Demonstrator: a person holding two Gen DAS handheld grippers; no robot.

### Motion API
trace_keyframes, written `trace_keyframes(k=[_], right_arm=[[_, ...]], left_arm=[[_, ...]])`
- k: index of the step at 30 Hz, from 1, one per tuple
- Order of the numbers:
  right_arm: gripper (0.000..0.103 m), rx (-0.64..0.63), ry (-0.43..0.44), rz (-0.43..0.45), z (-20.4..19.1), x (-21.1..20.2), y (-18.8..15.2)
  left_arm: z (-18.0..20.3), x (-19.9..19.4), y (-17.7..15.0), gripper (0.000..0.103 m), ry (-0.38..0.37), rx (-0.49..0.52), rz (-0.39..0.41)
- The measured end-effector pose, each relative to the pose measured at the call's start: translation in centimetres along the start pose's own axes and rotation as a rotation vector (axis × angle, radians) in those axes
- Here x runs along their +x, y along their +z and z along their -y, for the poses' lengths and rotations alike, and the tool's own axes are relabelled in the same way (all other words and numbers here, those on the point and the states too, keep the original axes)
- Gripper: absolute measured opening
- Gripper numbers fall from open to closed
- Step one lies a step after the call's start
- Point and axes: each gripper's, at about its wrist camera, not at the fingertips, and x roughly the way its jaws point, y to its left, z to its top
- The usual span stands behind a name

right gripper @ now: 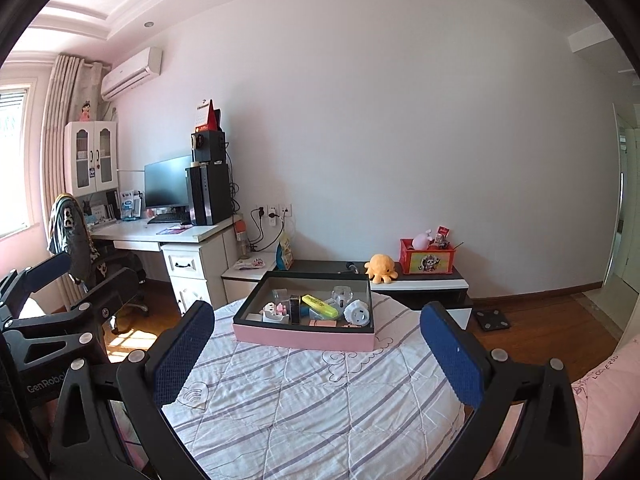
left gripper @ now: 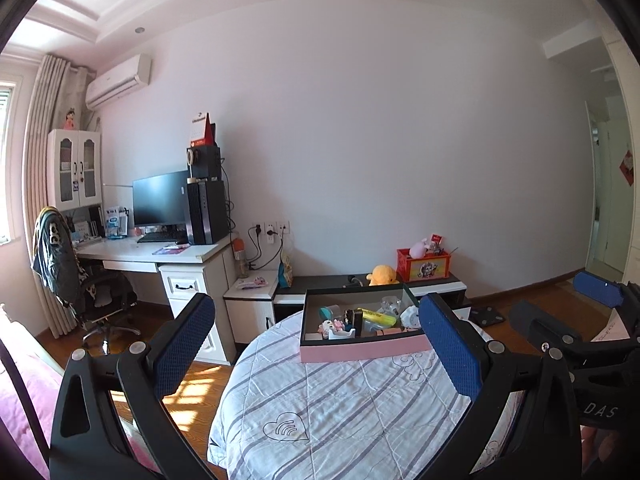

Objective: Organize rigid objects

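Note:
A pink box with a dark inside (left gripper: 362, 350) (right gripper: 304, 338) sits at the far end of a striped quilt (left gripper: 340, 408) (right gripper: 304, 392). It holds several small items: a yellow highlighter (right gripper: 319, 305) (left gripper: 378, 316), a white round plug (right gripper: 357, 312), a clear plug (right gripper: 341, 294), a black block (right gripper: 295, 309), and a small pink and white toy (right gripper: 276, 312). My left gripper (left gripper: 316, 344) is open and empty, well short of the box. My right gripper (right gripper: 316, 344) is open and empty, also short of it. The right gripper also shows at the right edge of the left wrist view (left gripper: 560, 312).
Beyond the bed stands a low black and white cabinet (right gripper: 420, 282) with an orange octopus plush (right gripper: 381, 267) and a red crate (right gripper: 427, 261). A white desk (right gripper: 168, 236) with monitor and chair is at the left. A black scale (right gripper: 492, 320) lies on the wood floor.

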Motion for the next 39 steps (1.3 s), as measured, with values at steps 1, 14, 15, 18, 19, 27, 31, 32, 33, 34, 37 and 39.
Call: trace_keyframes(k=[1, 14, 15, 18, 19, 27, 31, 32, 33, 34, 37, 39], right_arm=[[0.103, 0.001, 0.007, 0.008, -0.1, -0.8, 0.0], [0.103, -0.034, -0.017, 0.134, -1.8, -6.7, 0.9], [0.103, -0.034, -0.017, 0.138, -2.0, -6.9, 0.9], [0.103, -0.036, -0.015, 0.143, -2.2, -7.1, 1.0], [0.103, -0.035, -0.012, 0.143, -2.2, -7.1, 0.9], [0.103, -0.038, -0.015, 0.139, -2.3, -7.4, 0.6], [0.103, -0.036, -0.012, 0.135, -2.4, -7.2, 0.6], [0.103, -0.036, -0.012, 0.133, -2.4, -7.1, 0.6], [0.103, -0.036, -0.013, 0.132, -2.4, -7.0, 0.5], [0.103, -0.036, -0.014, 0.131, -2.4, -7.0, 0.5], [0.103, -0.036, -0.013, 0.128, -2.5, -6.9, 0.5], [0.103, -0.036, -0.013, 0.126, -2.5, -6.9, 0.5]], left_arm=[[-0.1, -1.0, 0.1, 0.103, 0.005, 0.002, 0.018], [-0.7, -6.4, 0.6, 0.103, 0.016, -0.018, 0.11], [-0.7, -6.5, 0.7, 0.103, 0.017, -0.018, 0.116], [-0.8, -7.0, 0.6, 0.103, 0.018, -0.017, 0.121], [-0.8, -7.0, 0.6, 0.103, 0.019, -0.017, 0.121], [-0.6, -6.8, 0.5, 0.103, 0.025, -0.014, 0.117], [-0.5, -6.8, 0.5, 0.103, 0.031, -0.008, 0.118], [-0.5, -6.8, 0.4, 0.103, 0.034, -0.007, 0.117], [-0.5, -6.8, 0.4, 0.103, 0.036, -0.006, 0.117], [-0.5, -6.8, 0.4, 0.103, 0.037, -0.005, 0.117], [-0.5, -6.8, 0.3, 0.103, 0.036, -0.006, 0.114], [-0.5, -6.9, 0.4, 0.103, 0.037, -0.005, 0.114]])
